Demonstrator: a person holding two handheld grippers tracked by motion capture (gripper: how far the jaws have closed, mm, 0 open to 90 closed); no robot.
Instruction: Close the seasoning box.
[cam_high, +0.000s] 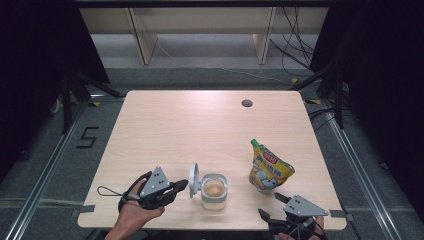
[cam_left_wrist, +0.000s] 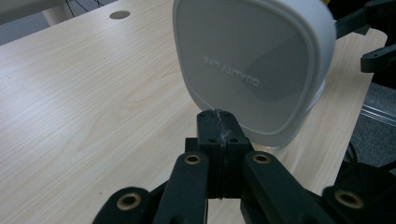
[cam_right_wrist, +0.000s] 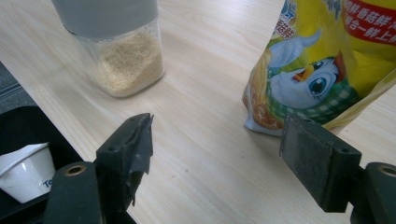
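**Lid up on the jar, left tongs clenched just beside it**

We take the clear jar (cam_high: 215, 192) as our landmark, standing upright on the table (cam_high: 175, 130) toward its near edge. Its white hinged lid (cam_high: 194, 180) is flipped up on the jar's left side, standing nearly vertical, and from above we see pale beige granules inside the open mouth. In the right gripper view the same granules fill the lower part of the clear jar (cam_right_wrist: 126, 60) under its grey collar.

Our left tongs (cam_high: 184, 185) sit just to the left of the jar, tips pointing at the raised lid. In the left gripper view the two black jaws are pressed flat together with nothing between them, clenched on themselves, their tips right up against the lower edge of the lid (cam_left_wrist: 252, 60); whether they actually touch it we cannot tell. The lid's flat face carries raised lettering.

Right of the jar and slightly farther back stands a yellow pouch (cam_high: 270, 170) with a green cap, upright and leaning a little. Our right tongs (cam_high: 274, 205) wait at the table's near edge, right of the jar and just in front of the pouch, jaws spread wide and gripping nothing. Between those jaws we see bare table, with the yellow pouch (cam_right_wrist: 327, 60) beyond the right-hand jaw
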